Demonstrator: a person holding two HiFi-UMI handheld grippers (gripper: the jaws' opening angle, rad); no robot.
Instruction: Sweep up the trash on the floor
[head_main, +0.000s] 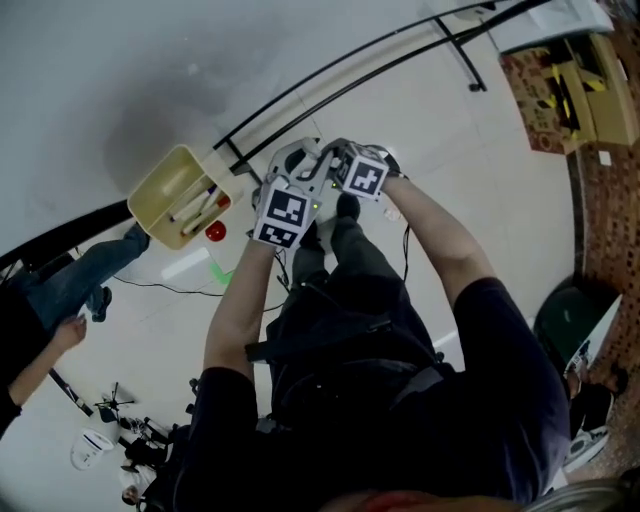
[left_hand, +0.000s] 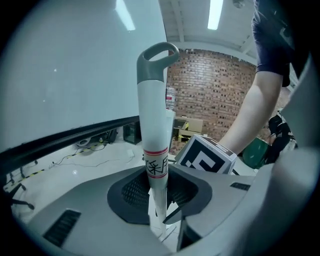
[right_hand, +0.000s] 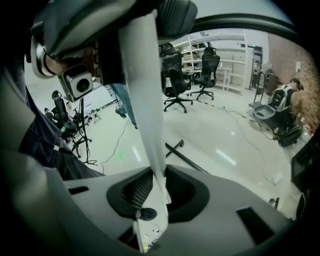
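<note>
Trash, red bit (head_main: 215, 232), on floor (head_main: 450, 150) beside yellow dustpan (head_main: 165, 190). My left gripper (left_hand: 159, 196), right gripper (right_hand: 150, 196): fingers clenched on white handle (left_hand: 152, 115), likely steadying sweep.

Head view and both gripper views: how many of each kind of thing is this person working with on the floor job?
white handle: 1
grippers: 2, the left gripper and the right gripper, both clamped on the white handle
cream dustpan: 1
small red thing on the floor beside the dustpan: 1
Total: 5
</note>
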